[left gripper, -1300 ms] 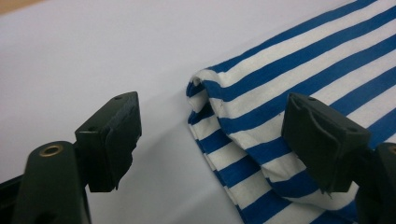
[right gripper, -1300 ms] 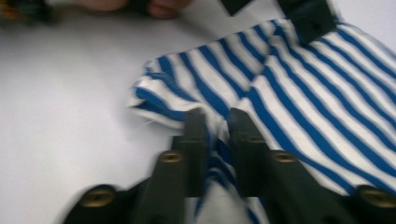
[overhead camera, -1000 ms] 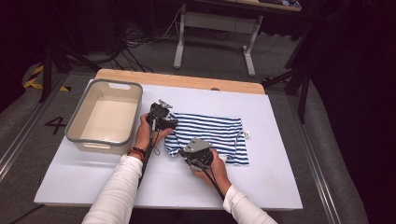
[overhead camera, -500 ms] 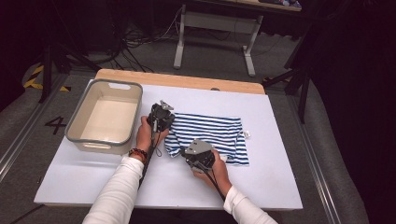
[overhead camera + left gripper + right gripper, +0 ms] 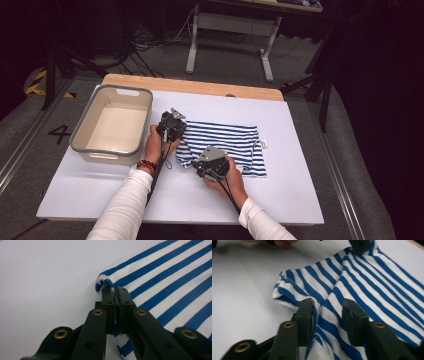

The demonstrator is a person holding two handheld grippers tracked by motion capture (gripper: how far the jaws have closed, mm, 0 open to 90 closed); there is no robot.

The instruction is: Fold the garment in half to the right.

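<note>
Striped blue-and-white shirt [image 5: 222, 146] lies flat on the white tabletop [image 5: 300, 190], just right of centre, with a small white tag [image 5: 263, 144] at its right edge; any print on that tag is too small to read. The left gripper [image 5: 176, 131] has its jaws pressed together on the shirt's far-left corner, a pinch of rolled hem squeezed between the pads [image 5: 109, 298] in the left gripper view. The right gripper [image 5: 201, 163] sits at the near-left edge of the shirt; its jaws have just been opening and now stand apart, a raised fold of cloth between them, brushing the left pad [image 5: 305, 315] and clear of the other.

A painted "4" [image 5: 59, 133] shows on the floor left of the table. An empty beige bin [image 5: 82, 135] stands on the tabletop just left of the left hand. Bare tabletop runs along the near edge and to the right of the shirt; a wooden strip [image 5: 200, 86] borders the far side.
</note>
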